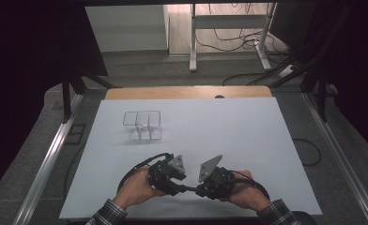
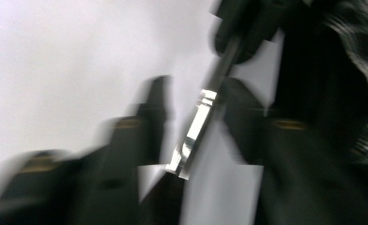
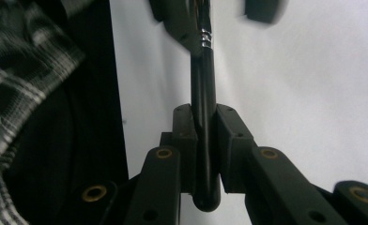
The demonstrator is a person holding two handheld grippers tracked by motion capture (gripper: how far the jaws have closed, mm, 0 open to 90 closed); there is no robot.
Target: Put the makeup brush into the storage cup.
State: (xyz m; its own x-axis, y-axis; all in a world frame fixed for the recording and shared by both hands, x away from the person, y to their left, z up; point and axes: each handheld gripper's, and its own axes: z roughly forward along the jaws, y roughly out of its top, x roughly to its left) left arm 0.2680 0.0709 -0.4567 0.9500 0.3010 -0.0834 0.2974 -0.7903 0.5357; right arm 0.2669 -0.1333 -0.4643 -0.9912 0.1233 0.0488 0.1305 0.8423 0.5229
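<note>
A thin black stick [image 3: 203,93] with a silver collar [image 2: 196,129] spans between my two grippers near the table's front edge. My right gripper [image 3: 205,126] is shut on its black handle, whose rounded end pokes out behind the jaws. My left gripper [image 2: 198,117] faces it, jaws apart, with the silver collar lying in the gap; this view is blurred. In the high view the left gripper [image 1: 182,185] and right gripper [image 1: 200,190] almost meet tip to tip, each held by a hand in a plaid sleeve. A clear compartment box [image 1: 142,124] stands at the back left.
A white sheet [image 1: 229,136] covers the table, with a wooden edge [image 1: 187,92] at the far side. Metal rails run along both sides. Cables and a desk frame [image 1: 229,33] lie on the floor beyond.
</note>
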